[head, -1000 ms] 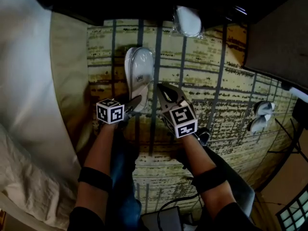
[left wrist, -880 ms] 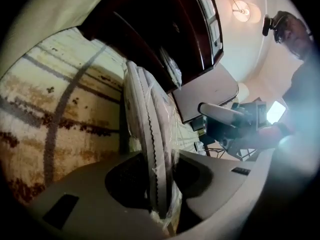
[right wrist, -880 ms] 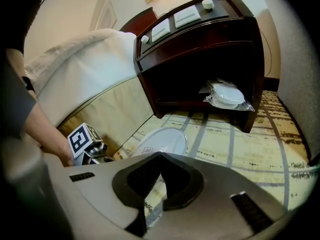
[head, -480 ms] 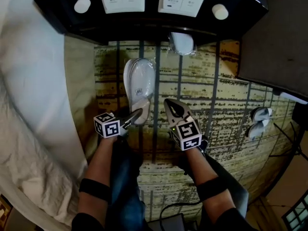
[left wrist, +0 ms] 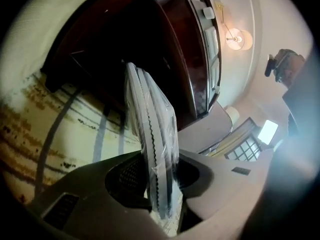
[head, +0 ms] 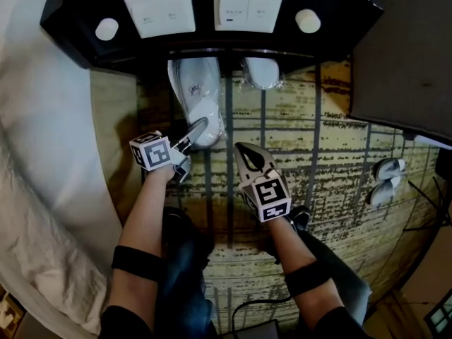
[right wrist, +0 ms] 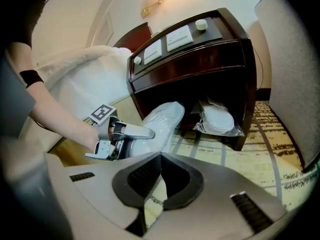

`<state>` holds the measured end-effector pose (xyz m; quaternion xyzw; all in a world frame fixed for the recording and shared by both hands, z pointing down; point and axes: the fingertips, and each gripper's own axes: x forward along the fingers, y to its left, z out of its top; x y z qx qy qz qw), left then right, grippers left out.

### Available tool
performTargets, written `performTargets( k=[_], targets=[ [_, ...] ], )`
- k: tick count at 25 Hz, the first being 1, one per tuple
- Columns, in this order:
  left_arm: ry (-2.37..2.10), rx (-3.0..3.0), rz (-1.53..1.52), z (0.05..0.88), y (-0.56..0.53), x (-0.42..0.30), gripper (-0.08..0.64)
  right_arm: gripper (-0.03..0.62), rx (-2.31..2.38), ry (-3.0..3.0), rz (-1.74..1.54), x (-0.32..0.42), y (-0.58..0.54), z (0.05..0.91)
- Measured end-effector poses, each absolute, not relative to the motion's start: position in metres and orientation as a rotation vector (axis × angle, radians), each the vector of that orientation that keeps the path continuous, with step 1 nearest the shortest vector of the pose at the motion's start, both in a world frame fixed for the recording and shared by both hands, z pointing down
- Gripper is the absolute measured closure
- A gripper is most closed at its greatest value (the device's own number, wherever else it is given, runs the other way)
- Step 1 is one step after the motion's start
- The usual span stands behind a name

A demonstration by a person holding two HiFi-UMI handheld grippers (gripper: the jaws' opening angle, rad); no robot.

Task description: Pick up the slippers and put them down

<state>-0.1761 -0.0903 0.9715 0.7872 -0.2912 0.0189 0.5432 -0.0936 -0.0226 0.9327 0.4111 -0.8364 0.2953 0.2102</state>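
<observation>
Wrapped slippers [head: 196,94] are being pinched endwise by the left claw [head: 198,126], likely for sliding under the nightstand [head: 332,9]; right claw [head: 244,151] being held closed, empty.

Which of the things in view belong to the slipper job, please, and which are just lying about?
Job: wrapped slippers in the left tongs; probably also the second wrapped pack, in the bottom recess of the nightstand.
Lying about: bed; rug; switch panels.
</observation>
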Motion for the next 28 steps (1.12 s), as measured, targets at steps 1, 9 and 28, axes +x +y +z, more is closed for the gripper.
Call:
performTargets(
  k=[1, 9, 28],
  targets=[
    [-0.705, 1.873, 0.044, 0.971, -0.101, -0.177, 0.449, 0.590, 1.154, -2.329, 0.821, -0.095, -0.025, 0.933],
    [-0.841, 1.814, 0.007, 0.977, -0.178, -0.181, 0.448, 0.590, 1.179, -2.380, 0.809, -0.112, -0.049, 0.929],
    [-1.220, 1.603, -0.138, 0.990, -0.253, -0.211, 0.340, 0.590, 1.188, -2.391, 0.816, -0.111, -0.065, 0.935]
  ],
)
